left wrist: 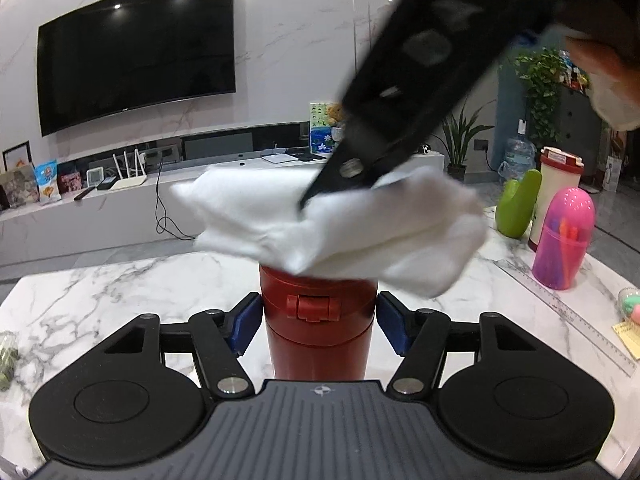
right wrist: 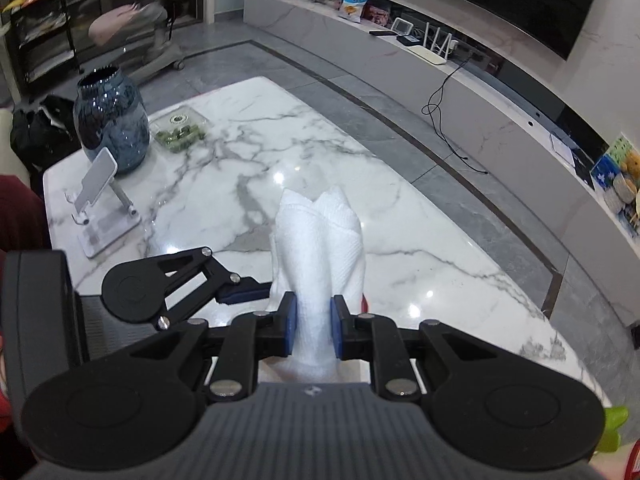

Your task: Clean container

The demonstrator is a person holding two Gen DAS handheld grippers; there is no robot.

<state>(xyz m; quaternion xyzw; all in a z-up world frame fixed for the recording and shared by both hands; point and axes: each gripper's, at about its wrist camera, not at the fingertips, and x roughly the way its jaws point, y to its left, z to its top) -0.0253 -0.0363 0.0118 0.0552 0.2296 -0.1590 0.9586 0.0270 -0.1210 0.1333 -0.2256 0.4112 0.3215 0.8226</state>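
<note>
The red container is standing upright on the marble worktop, directly ahead of my left hand-held gripper and between its blue pads. The pads are lying against its sides just under the lid, so I am steadying it. A folded white cloth is resting on the lid; my right hand-held gripper is pinching it tight between its pads and reaching in over the container from above and from the right of the left one. I judge this to be the start of wiping: cloth brought to the lid, container braced. Next I should be pressing the cloth down and rubbing across the top and around the sides, keeping the left grip firm so the tall container is not tipping.
</note>
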